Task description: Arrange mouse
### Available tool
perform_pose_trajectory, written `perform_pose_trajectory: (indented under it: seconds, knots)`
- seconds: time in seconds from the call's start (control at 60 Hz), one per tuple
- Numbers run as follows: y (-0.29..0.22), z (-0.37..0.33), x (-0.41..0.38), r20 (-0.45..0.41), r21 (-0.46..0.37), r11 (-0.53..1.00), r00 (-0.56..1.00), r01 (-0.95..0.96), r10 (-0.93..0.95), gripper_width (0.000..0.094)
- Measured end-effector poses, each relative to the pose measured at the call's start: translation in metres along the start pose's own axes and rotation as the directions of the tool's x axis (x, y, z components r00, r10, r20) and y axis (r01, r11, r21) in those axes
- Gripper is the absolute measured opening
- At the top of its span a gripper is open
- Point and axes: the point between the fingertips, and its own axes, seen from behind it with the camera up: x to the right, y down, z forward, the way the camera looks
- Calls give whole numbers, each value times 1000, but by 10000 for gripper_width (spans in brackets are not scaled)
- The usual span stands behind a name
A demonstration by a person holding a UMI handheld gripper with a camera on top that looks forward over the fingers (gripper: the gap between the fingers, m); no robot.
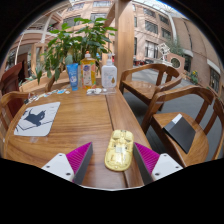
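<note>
A pale yellow mouse (120,150) lies on the wooden table (75,125), lengthwise between my fingers. My gripper (113,150) is open around it: the right pink pad (146,158) is at the mouse's side, and the left pink pad (80,160) stands off with a gap of bare wood. A light grey mouse mat (35,118) with a black figure printed on it lies on the table to the left, beyond the left finger.
Bottles stand at the table's far end: a blue one (72,75), a yellow one (88,72) and a clear one (109,72), with a leafy plant (75,40) behind. Wooden chairs (185,125) stand to the right; one seat holds a dark flat object (181,131).
</note>
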Motion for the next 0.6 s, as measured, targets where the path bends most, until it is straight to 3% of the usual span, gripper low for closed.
perform_pose_trajectory:
  seconds: [0.083, 0.2, 0.483, 0.6]
  knots:
    - [-6, 10, -1, -5, 4, 999, 999, 38, -37, 731]
    - [-13, 19, -8, 7, 4, 998, 998, 67, -67, 502]
    - [-17, 20, -12, 5, 25, 995, 996, 93, -93, 360]
    - [-26, 16, -7, -35, 45, 994, 994, 105, -103, 357]
